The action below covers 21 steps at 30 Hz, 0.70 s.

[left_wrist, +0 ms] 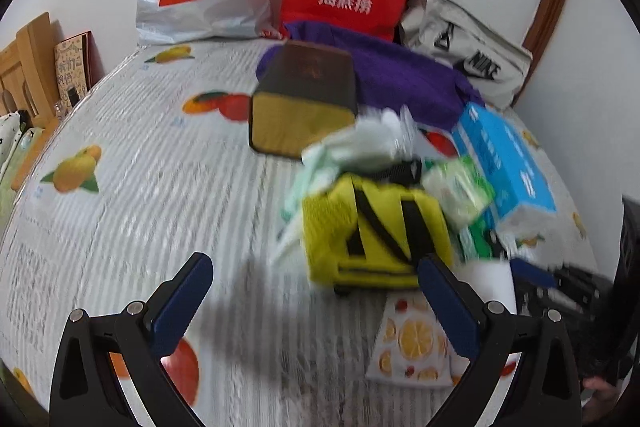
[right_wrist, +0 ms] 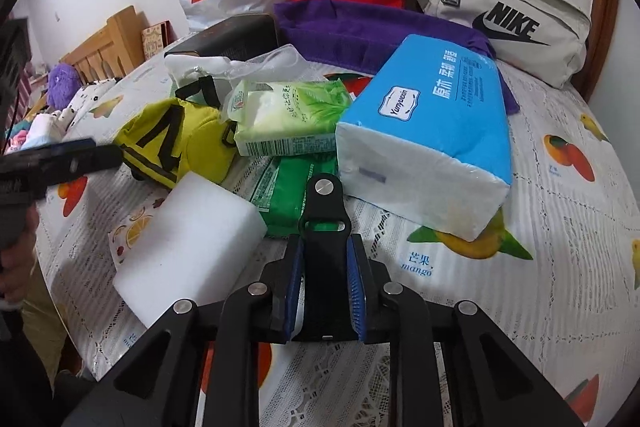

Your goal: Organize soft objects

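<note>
Soft stuff is piled mid-bed: yellow pouch (left_wrist: 376,231), white sponge block (right_wrist: 188,243), tissue packs (right_wrist: 432,131). Left gripper (left_wrist: 316,291) hangs spread wide just short of the pouch, so I'd guess that's the next grab. Right gripper (right_wrist: 324,291) is pinching a black strap clip (right_wrist: 324,227); it needs setting down somewhere.

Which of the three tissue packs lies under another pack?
The dark green tissue pack: it lies flat under the light green tissue pack, beside the large blue tissue pack.
</note>
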Available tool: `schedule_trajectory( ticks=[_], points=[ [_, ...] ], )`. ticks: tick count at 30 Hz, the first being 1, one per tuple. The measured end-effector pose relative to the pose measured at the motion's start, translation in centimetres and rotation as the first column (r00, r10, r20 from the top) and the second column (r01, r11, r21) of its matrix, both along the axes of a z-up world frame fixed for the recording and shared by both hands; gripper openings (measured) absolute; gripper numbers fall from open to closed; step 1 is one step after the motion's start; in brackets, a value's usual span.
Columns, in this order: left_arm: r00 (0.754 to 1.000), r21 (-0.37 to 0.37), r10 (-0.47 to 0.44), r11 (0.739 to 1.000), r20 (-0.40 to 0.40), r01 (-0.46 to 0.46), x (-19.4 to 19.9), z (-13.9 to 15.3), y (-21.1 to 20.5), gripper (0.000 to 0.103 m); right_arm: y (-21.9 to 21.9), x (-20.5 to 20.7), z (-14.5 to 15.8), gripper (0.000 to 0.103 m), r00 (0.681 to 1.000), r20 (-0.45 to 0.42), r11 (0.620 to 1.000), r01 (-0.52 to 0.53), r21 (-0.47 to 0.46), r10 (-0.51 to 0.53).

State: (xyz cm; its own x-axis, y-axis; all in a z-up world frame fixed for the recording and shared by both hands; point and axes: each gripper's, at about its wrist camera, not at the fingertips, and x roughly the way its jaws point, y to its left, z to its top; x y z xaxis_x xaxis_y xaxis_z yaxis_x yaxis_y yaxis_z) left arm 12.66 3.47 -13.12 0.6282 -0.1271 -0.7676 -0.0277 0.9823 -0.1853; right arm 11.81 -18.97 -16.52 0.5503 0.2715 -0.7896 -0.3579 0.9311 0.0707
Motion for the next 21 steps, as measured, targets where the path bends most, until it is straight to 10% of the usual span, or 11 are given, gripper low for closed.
schedule_trajectory(
  ticks=[10, 21],
  points=[
    [0.997, -0.077, -0.051, 0.996, -0.049, 0.048, 3.6, -2.0, 0.2, 0.037, -2.7, -1.2, 0.5, 0.022, 0.997, -0.043, 0.998, 0.062, 0.03, -0.06],
    [0.998, -0.097, -0.055, 0.994, -0.01, 0.054, 1.0, -0.8, 1.8, 0.03, -3.4, -1.5, 0.4, 0.022, 0.994, -0.053, 0.994, 0.098, 0.047, -0.095]
  ],
)
